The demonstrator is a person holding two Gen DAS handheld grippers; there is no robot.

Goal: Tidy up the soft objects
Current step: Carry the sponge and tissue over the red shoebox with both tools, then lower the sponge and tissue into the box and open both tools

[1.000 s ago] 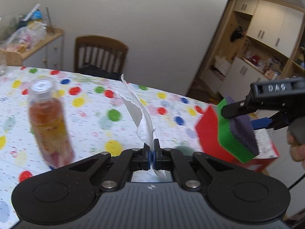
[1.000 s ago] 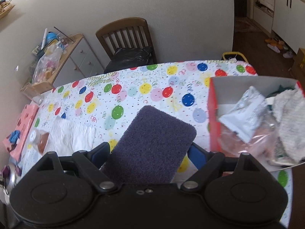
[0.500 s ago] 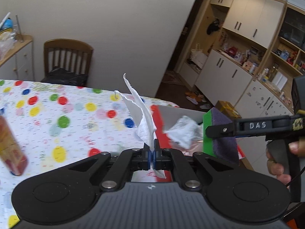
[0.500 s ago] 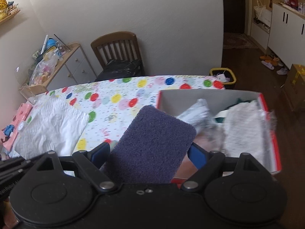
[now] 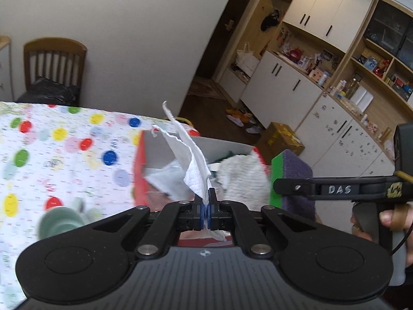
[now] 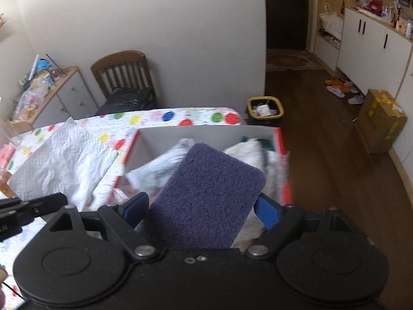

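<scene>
My left gripper (image 5: 206, 208) is shut on a white paper towel (image 5: 191, 162) that stands up from the jaws; it also shows in the right wrist view (image 6: 62, 160). My right gripper (image 6: 201, 206) is shut on a green and purple sponge (image 6: 206, 199), also seen in the left wrist view (image 5: 290, 178). Both are held above the near side of a red box (image 6: 280, 142) with white inner walls, which holds a white fluffy cloth (image 5: 240, 175) and crumpled plastic bags (image 6: 152, 170). The box (image 5: 138, 160) stands on the polka-dot tablecloth (image 5: 64, 149).
A pale green round object (image 5: 60, 224) sits blurred at the lower left of the table. A wooden chair (image 6: 124, 77) stands at the wall behind the table. A small bin (image 6: 264, 108) and a cardboard carton (image 6: 380, 121) are on the floor to the right.
Both grippers have moved right across the table to the red box, carrying the towel and sponge. The bottle has left the left wrist view.
</scene>
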